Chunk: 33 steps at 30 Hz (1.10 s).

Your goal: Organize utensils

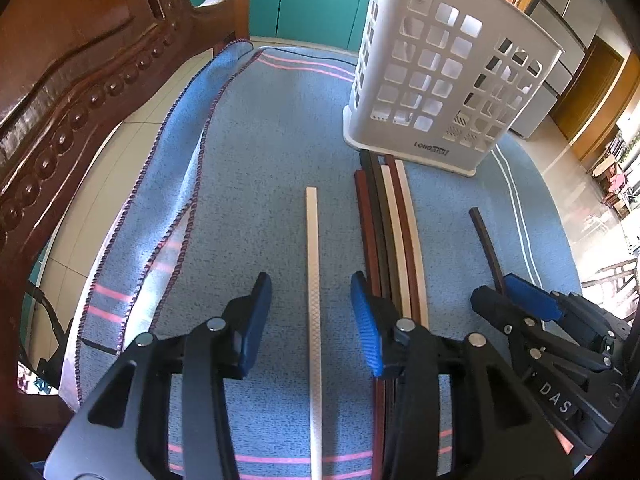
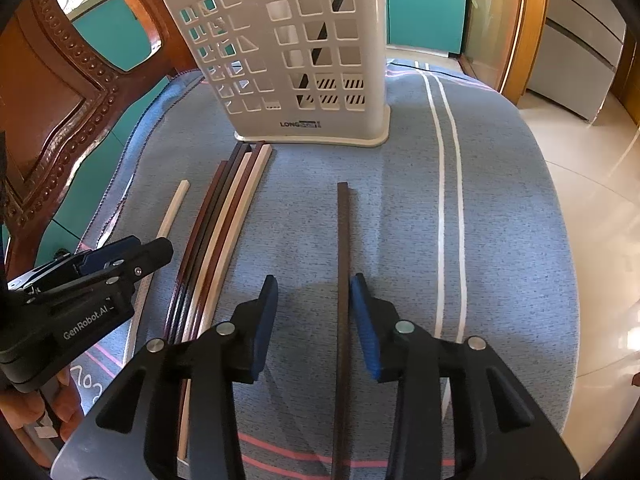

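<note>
A white perforated utensil holder [image 1: 440, 80] [image 2: 300, 52] stands upright at the far side of a blue towel; a dark stick [image 2: 320, 36] shows through its holes. Several chopsticks, brown, dark and cream, lie bundled [image 1: 390, 220] [image 2: 228, 208] in front of it. A single cream chopstick [image 1: 312, 240] [image 2: 176, 204] lies between the jaws of my left gripper [image 1: 310, 284] [image 2: 148, 246], which stands open, pads clear of it. A single dark chopstick [image 2: 343, 232] [image 1: 486, 240] lies between the jaws of my right gripper [image 2: 314, 280] [image 1: 496, 288], also open.
The blue towel [image 1: 260, 160] [image 2: 500, 200] with pink and white stripes covers a round surface, its left edge folded over. A carved wooden chair back [image 1: 80, 60] [image 2: 60, 80] rises close on the left. Tiled floor [image 2: 600, 200] lies beyond the right edge.
</note>
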Tool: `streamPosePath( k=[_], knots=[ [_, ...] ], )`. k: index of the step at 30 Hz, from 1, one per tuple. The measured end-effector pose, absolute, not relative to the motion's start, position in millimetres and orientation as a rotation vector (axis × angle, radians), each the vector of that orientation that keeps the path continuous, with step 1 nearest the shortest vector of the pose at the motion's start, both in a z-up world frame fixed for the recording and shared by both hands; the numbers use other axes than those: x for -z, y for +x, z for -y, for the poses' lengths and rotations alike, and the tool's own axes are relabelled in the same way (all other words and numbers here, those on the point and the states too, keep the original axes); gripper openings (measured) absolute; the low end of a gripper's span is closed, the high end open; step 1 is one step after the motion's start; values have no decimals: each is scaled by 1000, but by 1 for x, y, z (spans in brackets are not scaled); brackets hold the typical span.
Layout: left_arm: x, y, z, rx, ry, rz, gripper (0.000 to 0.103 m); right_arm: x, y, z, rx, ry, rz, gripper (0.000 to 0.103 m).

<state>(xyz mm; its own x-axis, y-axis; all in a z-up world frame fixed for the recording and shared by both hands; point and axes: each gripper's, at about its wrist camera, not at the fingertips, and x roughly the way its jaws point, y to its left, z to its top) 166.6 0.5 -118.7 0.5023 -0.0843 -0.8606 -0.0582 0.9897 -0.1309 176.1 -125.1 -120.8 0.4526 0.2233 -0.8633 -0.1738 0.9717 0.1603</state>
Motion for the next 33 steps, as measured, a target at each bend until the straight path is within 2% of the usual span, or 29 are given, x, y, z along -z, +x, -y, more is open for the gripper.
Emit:
streamPosePath(
  k=[3,5,8,21,26,28,30,33],
  knots=[
    [120,167,0,17,-146,-1047,42,121,174,123,-236,30,-1072,36],
    [120,168,1,17,-144,-1047,42,121,174,123,-213,22,-1074,18],
    [120,168,0,17,-145,-1048,42,122,176,127,-196,35,-1087,7],
    [122,176,-27,-8,-237,-1052,42,118,177,142,-196,91,-1089,9],
    [123,180,-25,2,-226,-1052,42,113,175,143,-205,97,-1080,16],
    [123,182,-22,3,-200,-1049,45,111,175,144,-200,95,-1075,20],
    [124,184,-14,11,-155,-1046,52,110,176,144,-188,74,-1055,25],
    [126,189,1,-8,-53,-1036,53,111,179,142,-169,46,-1040,26]
  ],
)
